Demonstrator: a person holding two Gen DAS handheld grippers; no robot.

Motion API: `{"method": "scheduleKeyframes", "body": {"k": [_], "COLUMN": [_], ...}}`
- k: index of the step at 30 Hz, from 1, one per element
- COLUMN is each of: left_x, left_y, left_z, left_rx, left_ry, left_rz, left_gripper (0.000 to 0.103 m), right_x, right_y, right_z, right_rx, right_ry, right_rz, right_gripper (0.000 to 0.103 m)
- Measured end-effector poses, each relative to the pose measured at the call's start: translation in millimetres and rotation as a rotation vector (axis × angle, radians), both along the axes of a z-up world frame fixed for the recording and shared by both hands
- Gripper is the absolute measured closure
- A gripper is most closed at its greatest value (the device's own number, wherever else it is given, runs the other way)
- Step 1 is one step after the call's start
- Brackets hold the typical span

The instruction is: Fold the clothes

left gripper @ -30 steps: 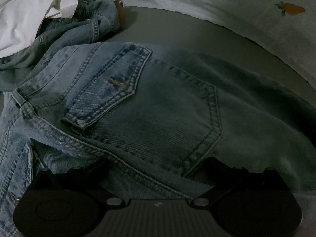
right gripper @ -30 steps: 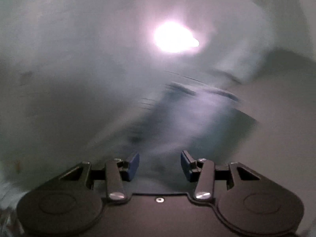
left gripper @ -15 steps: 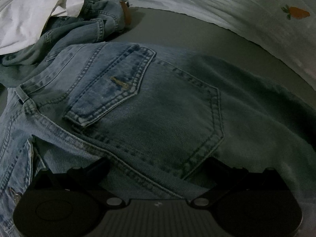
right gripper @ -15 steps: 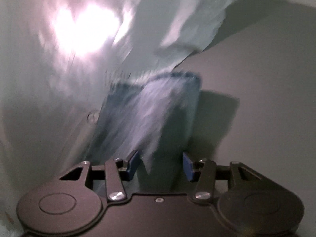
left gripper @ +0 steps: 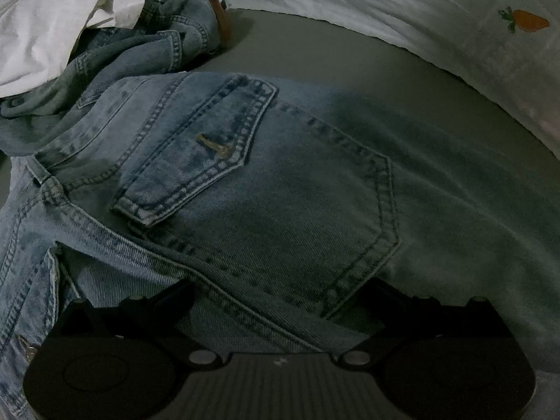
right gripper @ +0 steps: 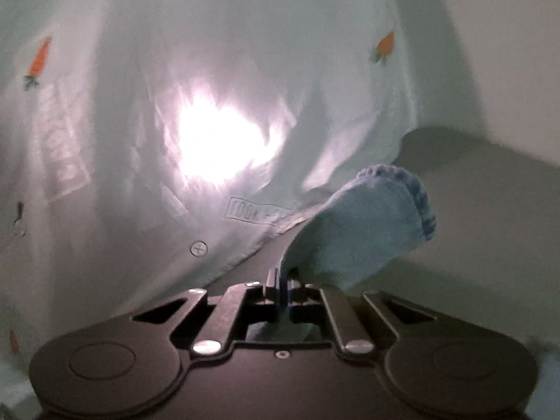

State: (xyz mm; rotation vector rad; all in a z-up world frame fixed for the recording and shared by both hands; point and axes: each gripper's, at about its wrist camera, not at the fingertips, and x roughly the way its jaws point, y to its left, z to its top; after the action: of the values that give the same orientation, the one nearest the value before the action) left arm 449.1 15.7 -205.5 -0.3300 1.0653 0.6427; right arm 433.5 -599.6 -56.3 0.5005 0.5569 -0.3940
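Denim hem [right gripper: 364, 231] pinched in the just-closed right gripper [right gripper: 281, 288] should be carried toward the waistband at nine o'clock, while the left gripper [left gripper: 276, 301], jaws spread, pins the jeans [left gripper: 280, 192].

Boxed lettering on sheet [right gripper: 259, 211], illegible

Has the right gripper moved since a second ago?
Yes. The right gripper, just closed on the denim hem, swung leftward along the carrot-print sheet.
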Motion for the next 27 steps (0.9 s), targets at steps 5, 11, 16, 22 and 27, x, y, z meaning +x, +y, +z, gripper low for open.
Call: {"method": "scheduleKeyframes", "body": {"k": [5,11,16,22,27], "left_x": [-2,-4,-4,-6,-7], "left_y": [1,0,-1,-2,-2], "left_z": [-1,-1,-1,-2,-2], "left_rx": [0.0,0.01,0.012,0.022,0.026], "left_ry": [-0.001,-0.012,-0.014,-0.025,-0.03], "left_rz": [-0.002,-0.001,0.002,0.001,0.002], "left_gripper": [0.0,0.0,0.0,0.0,0.0], "right_x": [-17,-64,-76,-72,-61], "right_y": [-4,-27,-34,-49,-60], "right_z": [-47,-59,-55,-69,-80], "right_rx": [-0.123,-0.004,0.01,0.092,0.118], "right_ry": [0.343,0.276,0.273,0.266,0.254], "right_rz": [0.018,-0.064,-0.083,-0.111,-0.088], "right_gripper": [0.085,0.057,0.056,0.053,0.062]}}
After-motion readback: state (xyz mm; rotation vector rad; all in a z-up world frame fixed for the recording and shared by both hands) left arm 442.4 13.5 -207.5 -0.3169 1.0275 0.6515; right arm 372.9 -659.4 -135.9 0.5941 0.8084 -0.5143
